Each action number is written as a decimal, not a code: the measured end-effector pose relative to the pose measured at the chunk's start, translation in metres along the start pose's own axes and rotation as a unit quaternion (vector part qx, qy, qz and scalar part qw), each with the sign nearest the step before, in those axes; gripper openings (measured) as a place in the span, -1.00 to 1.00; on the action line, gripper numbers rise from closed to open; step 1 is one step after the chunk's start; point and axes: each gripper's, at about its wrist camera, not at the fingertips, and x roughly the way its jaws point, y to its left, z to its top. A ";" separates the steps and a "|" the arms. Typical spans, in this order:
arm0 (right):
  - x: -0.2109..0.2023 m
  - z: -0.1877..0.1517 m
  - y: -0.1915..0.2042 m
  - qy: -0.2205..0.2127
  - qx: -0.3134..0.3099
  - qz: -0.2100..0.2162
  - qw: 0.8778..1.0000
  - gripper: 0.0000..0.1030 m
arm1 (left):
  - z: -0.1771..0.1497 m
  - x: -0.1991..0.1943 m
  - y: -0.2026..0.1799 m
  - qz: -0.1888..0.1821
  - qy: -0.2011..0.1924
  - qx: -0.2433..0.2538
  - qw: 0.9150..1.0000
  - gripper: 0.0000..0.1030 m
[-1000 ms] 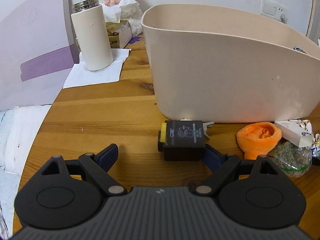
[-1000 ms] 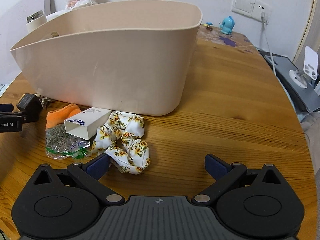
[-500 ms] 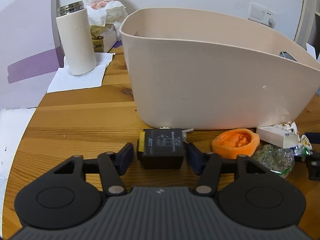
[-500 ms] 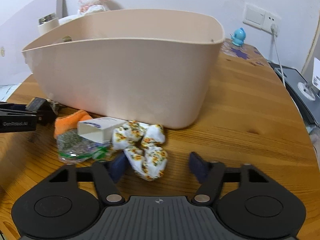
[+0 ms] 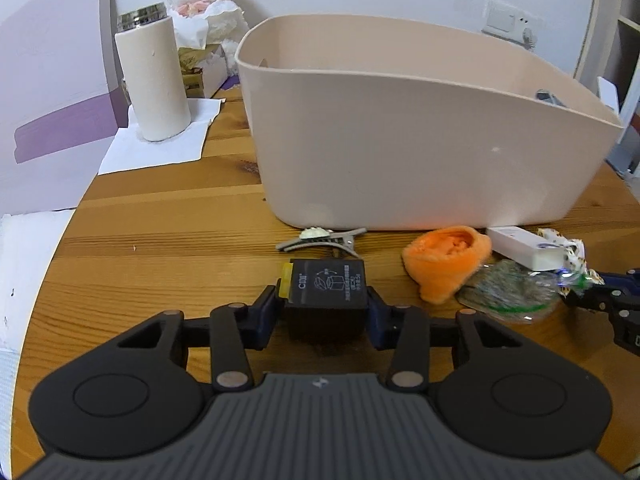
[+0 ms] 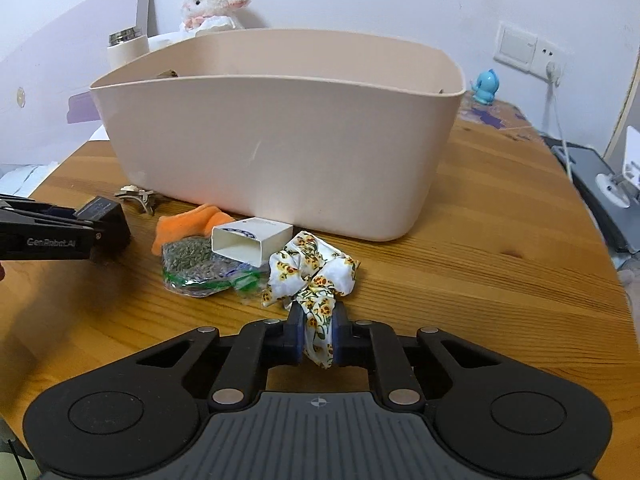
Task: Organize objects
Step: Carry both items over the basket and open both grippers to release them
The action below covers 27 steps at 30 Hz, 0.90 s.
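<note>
Left gripper (image 5: pixel 326 312) jaws are closing on the black box (image 5: pixel 326 294) on the worktop (image 5: pixel 160 248); right gripper (image 6: pixel 316 338) pinches the floral scrunchie (image 6: pixel 314 276) thinly, which may slip short of the beige bin (image 6: pixel 280 152).

bin interior (image 6: pixel 280 56): floor hidden behind its near wall
black box (image 5: pixel 326 296): label print too small to read
left gripper (image 6: pixel 86 232): body cut off by the right wrist view's left edge
flask (image 6: pixel 126 46): lower part hidden behind bin
</note>
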 end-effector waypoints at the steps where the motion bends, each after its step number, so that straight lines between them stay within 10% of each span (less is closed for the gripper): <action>1: -0.005 -0.001 0.000 -0.004 -0.001 -0.002 1.000 -0.77 | -0.001 -0.004 -0.001 0.000 -0.003 0.002 1.000 -0.09; 27: -0.114 0.067 -0.015 -0.179 0.005 -0.024 0.984 -0.77 | 0.058 -0.096 -0.013 0.010 -0.140 0.021 0.990 -0.09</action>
